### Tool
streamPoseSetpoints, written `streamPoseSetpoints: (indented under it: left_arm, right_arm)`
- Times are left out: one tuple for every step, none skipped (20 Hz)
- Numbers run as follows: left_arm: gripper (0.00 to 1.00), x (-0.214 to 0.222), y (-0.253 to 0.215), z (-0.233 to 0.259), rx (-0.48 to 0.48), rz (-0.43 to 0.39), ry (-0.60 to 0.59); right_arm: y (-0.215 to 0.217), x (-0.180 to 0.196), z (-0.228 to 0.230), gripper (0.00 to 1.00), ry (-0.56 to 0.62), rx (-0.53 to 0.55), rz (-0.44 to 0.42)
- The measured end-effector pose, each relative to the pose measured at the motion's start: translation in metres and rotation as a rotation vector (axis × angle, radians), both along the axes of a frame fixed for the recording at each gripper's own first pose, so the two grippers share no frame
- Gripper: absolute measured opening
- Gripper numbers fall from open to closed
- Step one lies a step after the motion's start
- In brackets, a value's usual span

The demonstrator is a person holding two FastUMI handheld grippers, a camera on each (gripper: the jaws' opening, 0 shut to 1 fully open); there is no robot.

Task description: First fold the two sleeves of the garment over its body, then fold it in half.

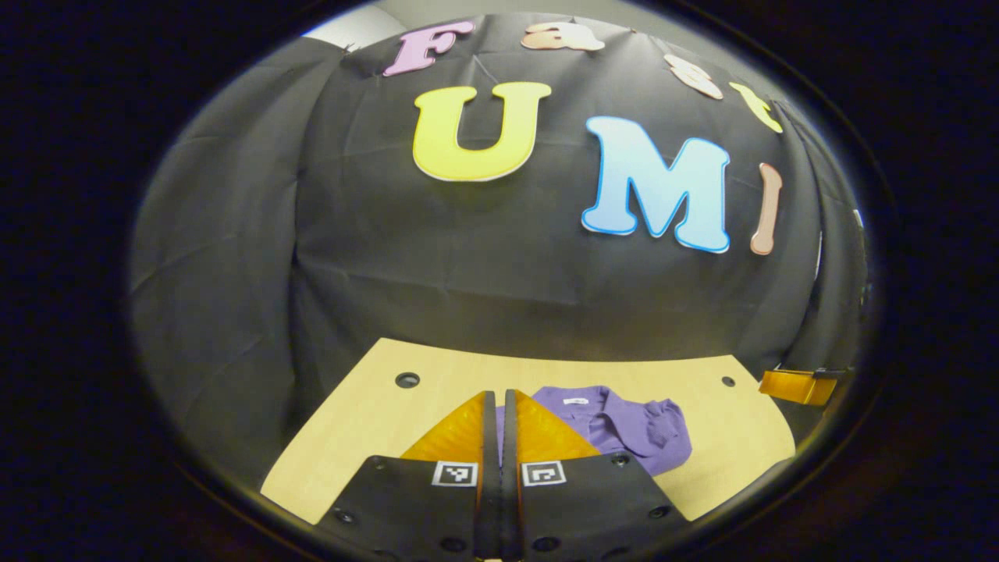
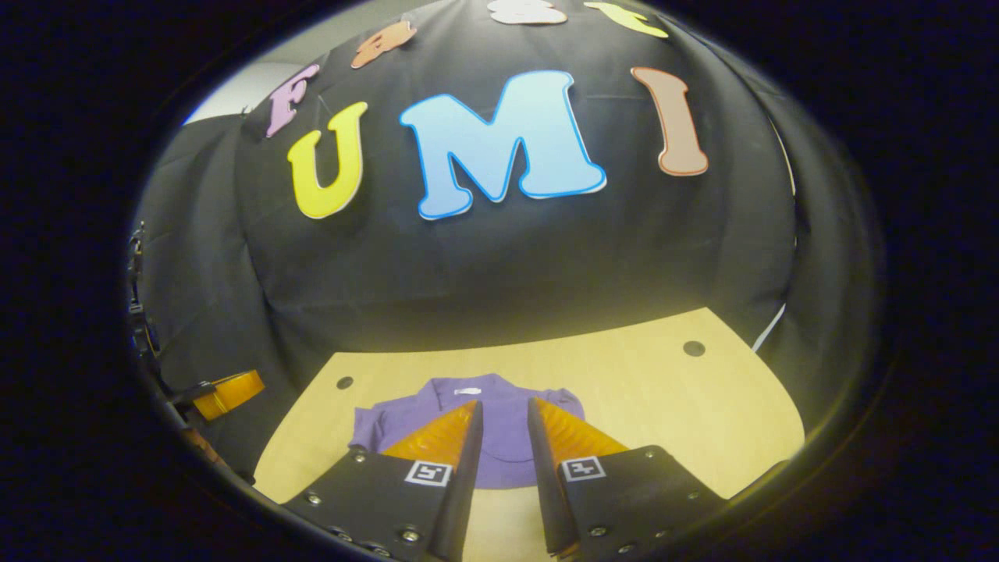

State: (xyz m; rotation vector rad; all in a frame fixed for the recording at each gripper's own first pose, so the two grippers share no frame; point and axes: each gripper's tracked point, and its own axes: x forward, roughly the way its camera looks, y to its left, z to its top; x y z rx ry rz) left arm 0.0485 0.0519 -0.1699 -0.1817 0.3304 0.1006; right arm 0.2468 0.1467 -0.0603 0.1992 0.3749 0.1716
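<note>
A purple collared garment [image 1: 624,428] lies on the light wooden table [image 1: 367,425], to the right of and beyond my left gripper [image 1: 499,394]. That gripper hovers above the table with its fingers pressed together and nothing between them. One sleeve lies bunched over the garment's right side. In the right gripper view the garment [image 2: 499,437] sits straight ahead, collar at the far end. My right gripper [image 2: 505,402] hangs above it, open by a narrow gap through which the cloth shows. No cloth is held.
The table [image 2: 663,398] has small round holes near its far corners and ends at the black cloth wall. The other gripper shows at the edge of each view, right gripper [image 1: 796,385] and left gripper [image 2: 226,394]. Bare tabletop lies right of the garment.
</note>
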Motion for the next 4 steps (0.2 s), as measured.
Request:
streamPoseSetpoints:
  left_arm:
    - [0.07, -0.012, -0.001, 0.007, 0.002, 0.002, -0.010]
    - [0.07, -0.021, -0.003, 0.014, 0.005, 0.004, -0.022]
    - [0.07, -0.031, -0.005, 0.020, 0.009, 0.005, -0.035]
    - [0.07, -0.040, -0.006, 0.024, 0.015, 0.003, -0.044]
  right_arm:
    - [0.001, -0.008, 0.006, 0.36, -0.016, -0.004, 0.003]
    - [0.000, -0.018, 0.012, 0.36, -0.031, -0.007, 0.005]
    - [0.001, -0.026, 0.016, 0.36, -0.047, -0.010, 0.007]
    - [0.001, -0.034, 0.021, 0.36, -0.061, -0.015, 0.008]
